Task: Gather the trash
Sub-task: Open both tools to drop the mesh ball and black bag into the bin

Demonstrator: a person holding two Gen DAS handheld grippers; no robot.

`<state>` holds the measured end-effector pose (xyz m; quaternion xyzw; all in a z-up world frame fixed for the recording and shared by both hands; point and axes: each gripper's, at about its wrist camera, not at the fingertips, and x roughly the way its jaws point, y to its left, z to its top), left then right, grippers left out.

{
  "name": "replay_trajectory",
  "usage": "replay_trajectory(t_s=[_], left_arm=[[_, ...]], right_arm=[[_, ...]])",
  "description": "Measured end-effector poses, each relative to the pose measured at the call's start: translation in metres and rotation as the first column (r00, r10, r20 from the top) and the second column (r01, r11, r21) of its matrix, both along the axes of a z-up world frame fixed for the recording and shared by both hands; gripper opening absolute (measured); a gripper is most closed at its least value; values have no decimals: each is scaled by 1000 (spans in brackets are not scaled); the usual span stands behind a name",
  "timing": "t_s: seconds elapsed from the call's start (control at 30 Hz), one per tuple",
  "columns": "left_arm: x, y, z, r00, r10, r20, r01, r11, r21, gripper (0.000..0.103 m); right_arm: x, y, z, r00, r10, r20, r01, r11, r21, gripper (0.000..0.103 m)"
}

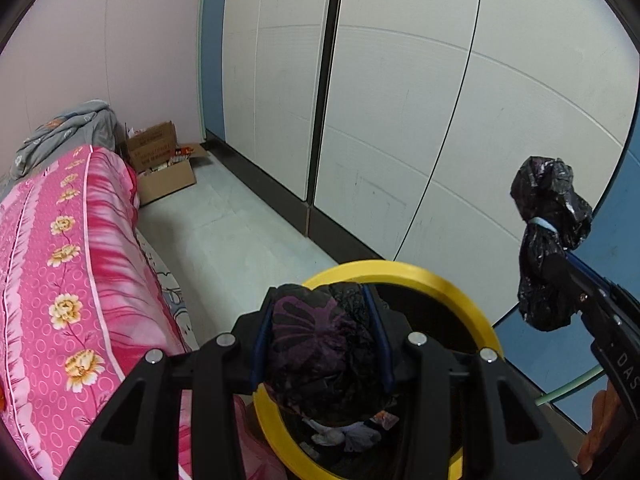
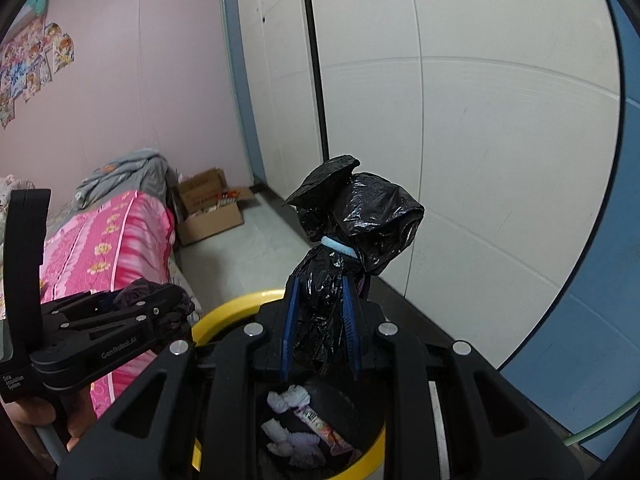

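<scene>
A yellow-rimmed trash bin [image 1: 404, 270] stands on the floor below both grippers; it also shows in the right wrist view [image 2: 224, 312]. Tissues and a wrapper [image 2: 316, 424] lie inside on the black bag liner. My left gripper [image 1: 320, 312] is shut on a gathered part of the black trash bag [image 1: 312, 344] over the bin's left rim. My right gripper [image 2: 320, 280] is shut on another bunched part of the bag [image 2: 360, 216], lifted above the bin, with a light blue band around it. The right gripper with its bunch shows in the left wrist view [image 1: 548, 252]. The left gripper shows in the right wrist view [image 2: 176, 300].
A bed with a pink flowered cover [image 1: 60, 260] runs along the left. Open cardboard boxes [image 1: 160, 164] sit at the bed's far end by the pink wall. White wardrobe doors [image 1: 400, 120] line the right side of a narrow grey floor strip [image 1: 240, 240].
</scene>
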<state>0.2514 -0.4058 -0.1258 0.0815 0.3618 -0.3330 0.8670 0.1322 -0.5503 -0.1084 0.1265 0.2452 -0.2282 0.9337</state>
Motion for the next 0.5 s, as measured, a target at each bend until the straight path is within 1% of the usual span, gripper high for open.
replay_trajectory(t_s=[0.13,0.23,0.33,0.4,0.5], left_arm=[[4,-5,-11,1000,5,-19,-4,1000,23,40],[7,-11,-20,999,30,-33,-27,997,70,40],[9,-11,-24,997,29,-66,-25,998,63,40],[11,-9,-22,997,36,-65,-32,998,61,40],[14,-5,-16,996,36,-79,-34,999,28,41]], right_arm=[[11,-2,-15,999,19,-32,-18,999,39,20],[18,-4,-25,998,26,-53,-23,998,63,20],[24,-4,-30,997,32,-69,-27,997,75,20],[26,-3,-31,997,35,-72,-29,997,75,20],[25,0,-27,997,32,-64,-28,998,61,20]])
